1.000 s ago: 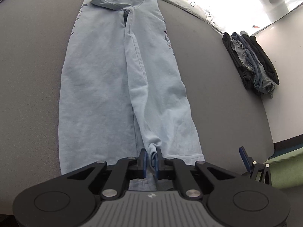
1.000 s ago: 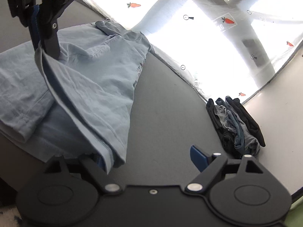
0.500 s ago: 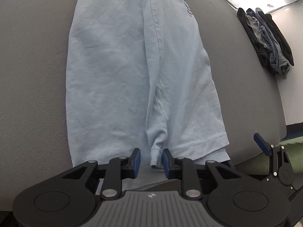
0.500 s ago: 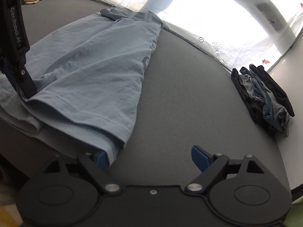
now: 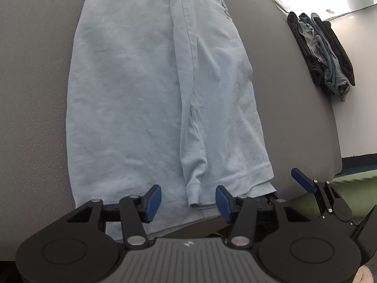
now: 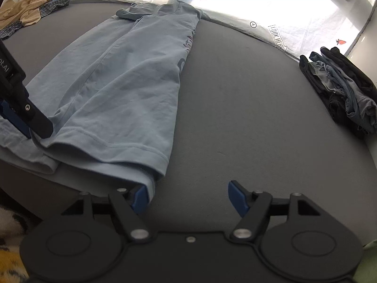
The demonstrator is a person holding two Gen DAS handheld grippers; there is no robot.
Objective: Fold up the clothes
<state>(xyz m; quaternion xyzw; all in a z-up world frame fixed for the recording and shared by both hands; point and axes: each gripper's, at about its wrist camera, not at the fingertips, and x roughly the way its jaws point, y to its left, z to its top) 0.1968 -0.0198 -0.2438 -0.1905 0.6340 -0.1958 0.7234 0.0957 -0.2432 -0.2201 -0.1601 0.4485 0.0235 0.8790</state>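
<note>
Blue pads tip the fingers of both grippers, and both pairs stand spread apart with nothing held between them. The left gripper point(image 5: 188, 199) hovers at the near hem of a pale blue shirt point(image 5: 150, 89), its jaws wide on either side of a folded seam end that lies free between them. The right gripper point(image 6: 189, 198) sits just beside the shirt's near right corner; its left pad point(image 6: 140, 198) touches or nearly touches the hem there, while the other pad is over bare surface. In the right wrist view the left gripper's black finger shows at the left edge, resting at the shirt's hem.

The shirt lies flat and lengthwise on a grey table point(image 6: 247, 94), folded in from both sides so that the two edges meet along a line down its middle. Its near hem reaches the table's front edge. A dark print peeks out along its right fold.

At the table's far right edge, well apart from the shirt, sits a stack of dark folded clothes point(image 6: 341, 89). At the far left corner lies a loose heap of tan and checked clothes point(image 6: 30, 11). Behind the table hangs a bright white sheet point(image 6: 282, 7) with small printed marks.
</note>
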